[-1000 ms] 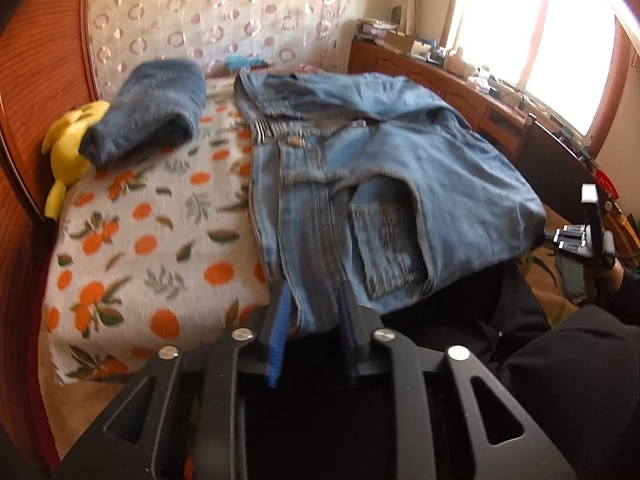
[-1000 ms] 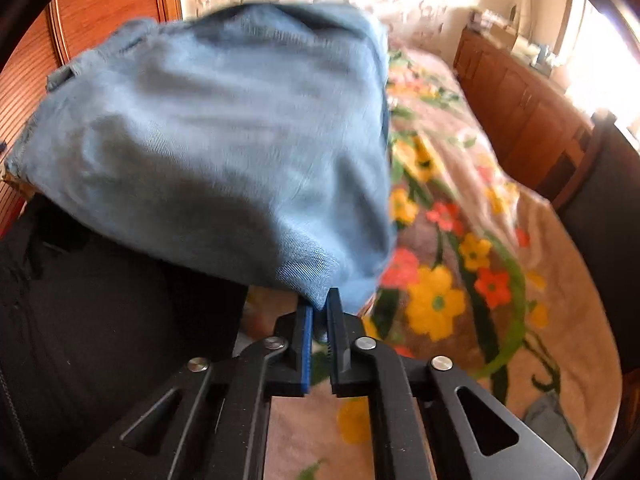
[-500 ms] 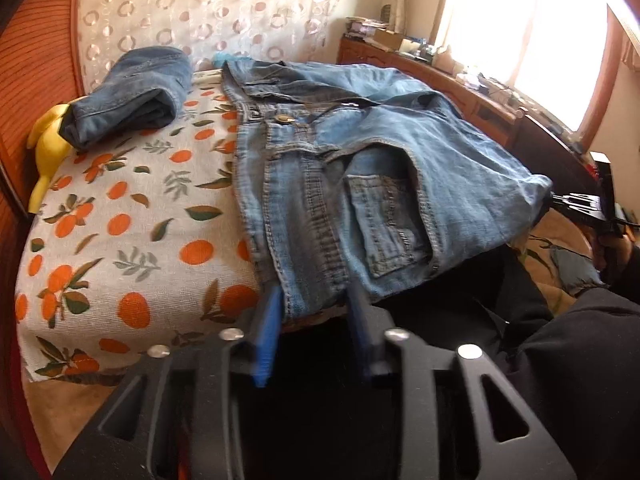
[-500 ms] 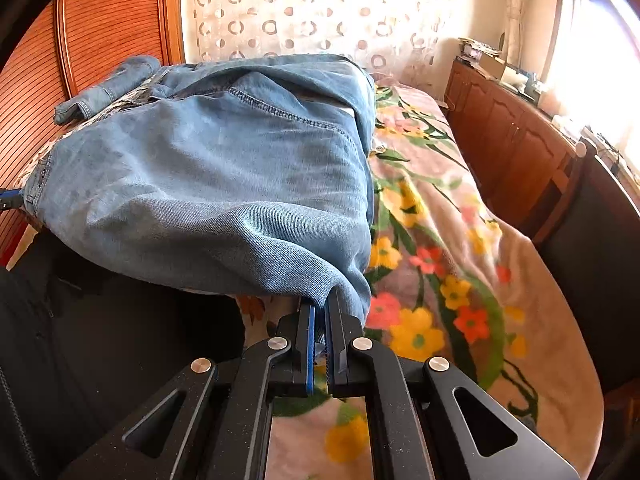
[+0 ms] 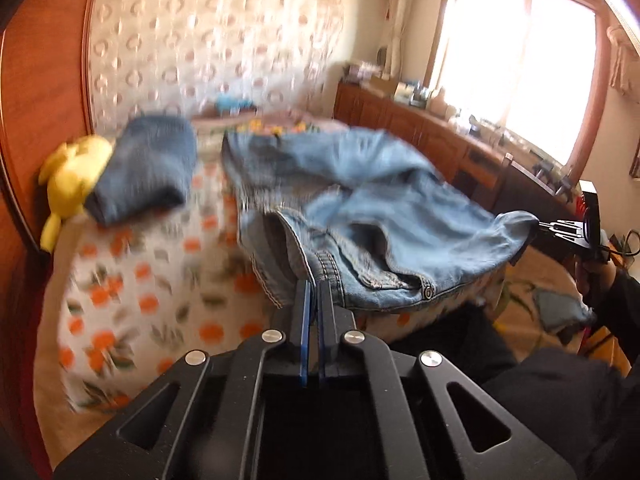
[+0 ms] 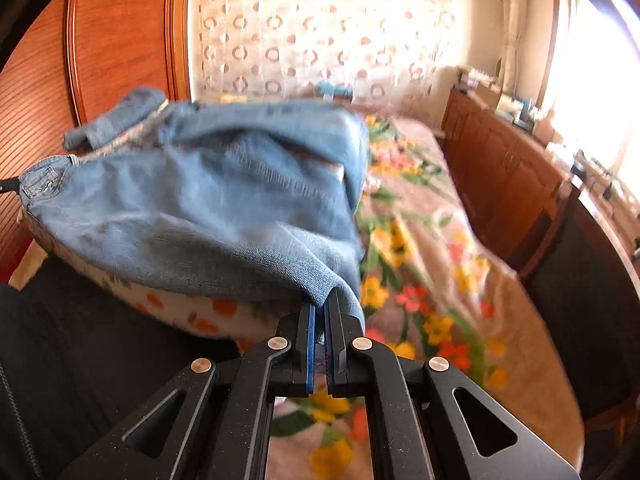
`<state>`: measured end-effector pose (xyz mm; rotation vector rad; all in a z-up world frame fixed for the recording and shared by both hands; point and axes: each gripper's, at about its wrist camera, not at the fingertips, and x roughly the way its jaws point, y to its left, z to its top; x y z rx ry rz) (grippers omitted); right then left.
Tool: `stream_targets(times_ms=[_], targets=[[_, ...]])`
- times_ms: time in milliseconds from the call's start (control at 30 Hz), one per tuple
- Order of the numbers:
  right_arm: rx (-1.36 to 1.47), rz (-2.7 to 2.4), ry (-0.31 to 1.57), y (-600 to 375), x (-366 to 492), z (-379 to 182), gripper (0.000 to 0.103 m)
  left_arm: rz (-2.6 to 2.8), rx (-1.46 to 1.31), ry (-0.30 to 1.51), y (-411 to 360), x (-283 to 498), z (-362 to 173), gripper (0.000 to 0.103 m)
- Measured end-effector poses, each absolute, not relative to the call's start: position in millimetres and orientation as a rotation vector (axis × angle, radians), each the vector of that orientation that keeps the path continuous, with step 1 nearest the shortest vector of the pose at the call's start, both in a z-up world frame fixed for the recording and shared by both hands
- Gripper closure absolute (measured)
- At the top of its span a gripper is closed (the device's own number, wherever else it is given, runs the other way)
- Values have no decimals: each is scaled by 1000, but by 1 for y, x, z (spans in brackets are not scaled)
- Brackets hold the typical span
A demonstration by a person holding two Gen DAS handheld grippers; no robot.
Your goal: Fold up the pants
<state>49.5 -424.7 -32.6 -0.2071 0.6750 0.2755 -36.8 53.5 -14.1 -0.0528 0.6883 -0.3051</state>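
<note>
On my left wrist view, the left tool (image 5: 315,286) sits low in the centre of the frame with its jaws pinched together on the waistband edge of the jeans (image 5: 384,208); the denim rises straight out of the closed fingers. The jeans stretch from there toward the right edge of the frame, where the right tool (image 5: 538,225) clamps a bunched corner of the cloth, with a dark sleeve (image 5: 624,304) below it. The middle of the garment sags onto the bed (image 5: 132,280), whose cover here is white with orange fruit. A metal button shows on the hanging front edge.

In my right wrist view, the right tool (image 6: 320,308) is at lower centre, closed on a fold of the jeans (image 6: 208,216); the fabric fills the left half of the frame and runs off to the far left edge, where the other tool's tip just shows. Under it, to the right, the bed (image 6: 436,264) carries a flowered blanket.

Toward the upper left of the left view lies a second folded pair of jeans (image 5: 148,168), touching a yellow plush toy (image 5: 68,184) against the wooden headboard (image 5: 40,80). Much of both views is smeared by motion.
</note>
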Motion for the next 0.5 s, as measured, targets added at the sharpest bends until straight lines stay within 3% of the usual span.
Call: stream_targets(times_ms=[200, 500], targets=[[-222, 264, 563, -431, 41, 20, 100, -311, -22, 603, 49, -42, 21, 101], [-286, 245, 480, -420, 53, 48, 100, -297, 6, 578, 46, -14, 34, 101]])
